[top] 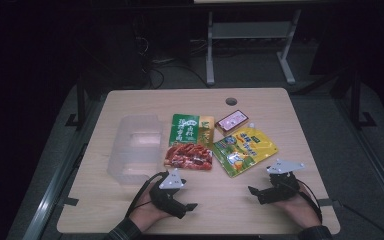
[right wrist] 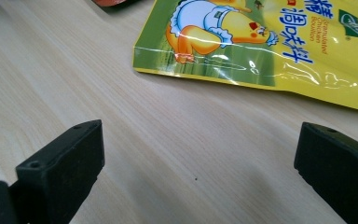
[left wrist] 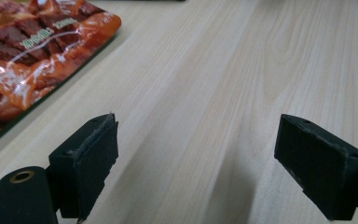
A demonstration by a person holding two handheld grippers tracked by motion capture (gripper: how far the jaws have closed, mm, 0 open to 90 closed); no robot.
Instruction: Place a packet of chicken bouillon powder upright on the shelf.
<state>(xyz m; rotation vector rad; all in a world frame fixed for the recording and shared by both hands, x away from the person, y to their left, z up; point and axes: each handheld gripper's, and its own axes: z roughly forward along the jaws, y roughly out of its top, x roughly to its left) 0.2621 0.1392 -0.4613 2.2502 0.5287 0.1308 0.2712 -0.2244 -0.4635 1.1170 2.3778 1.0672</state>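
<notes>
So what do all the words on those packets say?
Yellow pouch: "Granulated Chicken Bouillon" in small print at top right, beside big blue Chinese characters that I can't make out fully.
Red snack bag: a short pale line of print, too blurred to read.
Green top of that bag: large pale characters, too small to read.
Pink box: print too small to read.

A green-and-red printed snack packet [top: 190,142] lies beside a yellow-and-green cartoon-chick pouch [top: 245,149], a pink-faced small box [top: 231,120] and a translucent plastic container [top: 135,147] on the pale wood-grain table [top: 260,205].
</notes>
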